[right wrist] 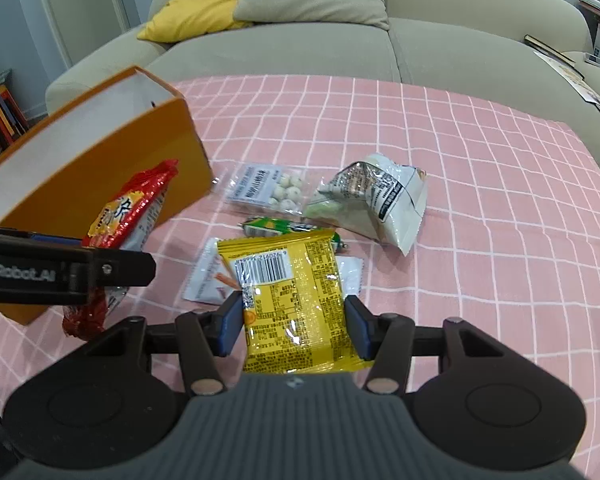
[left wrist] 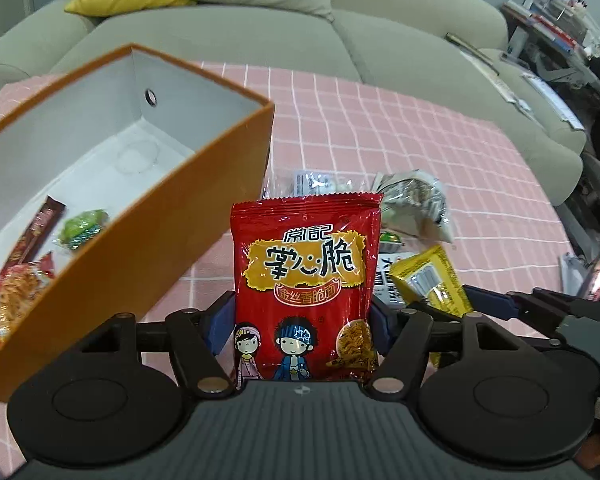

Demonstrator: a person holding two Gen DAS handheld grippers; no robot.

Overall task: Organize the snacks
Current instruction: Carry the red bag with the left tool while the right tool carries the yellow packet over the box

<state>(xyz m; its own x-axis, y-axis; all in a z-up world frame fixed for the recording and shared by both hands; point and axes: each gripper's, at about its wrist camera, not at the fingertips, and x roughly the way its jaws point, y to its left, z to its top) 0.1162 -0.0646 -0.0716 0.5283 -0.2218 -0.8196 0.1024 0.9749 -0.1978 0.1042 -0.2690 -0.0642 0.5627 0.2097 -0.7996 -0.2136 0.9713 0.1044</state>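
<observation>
- the red packet (left wrist: 306,292) is gripped across its width between the blue pads of the left gripper (left wrist: 302,322), upright and clear of the pink checked cloth (left wrist: 440,132); the pads press its two side edges.
- the yellow packet (right wrist: 294,300) is clamped in the same way by the right gripper (right wrist: 294,322), barcode side up, one pad on each side edge.
- the orange box (left wrist: 204,208) stands just left of the red packet, open at the top; a brown bar, a green sweet and another red packet are seen lying at its near end, while the far end looks bare.
- the step in hand is judged to be the carrying of both packets to the box.
- the red packet is best lifted above the near orange wall before it is moved across, since its lower edge hangs low and could catch the rim.
- it is best let go over the bare far end, so that nothing is piled on the snacks already inside.
- the two grippers are close together in the right wrist view; the packets are better delivered one at a time, left first, so that a clash over the box is avoided.
- the grip is best kept light, since both packets look crushable.
- the white bag (right wrist: 374,200), the clear packet of white balls (right wrist: 270,190) and the green wrapper (right wrist: 276,226) remain on the cloth for later.
</observation>
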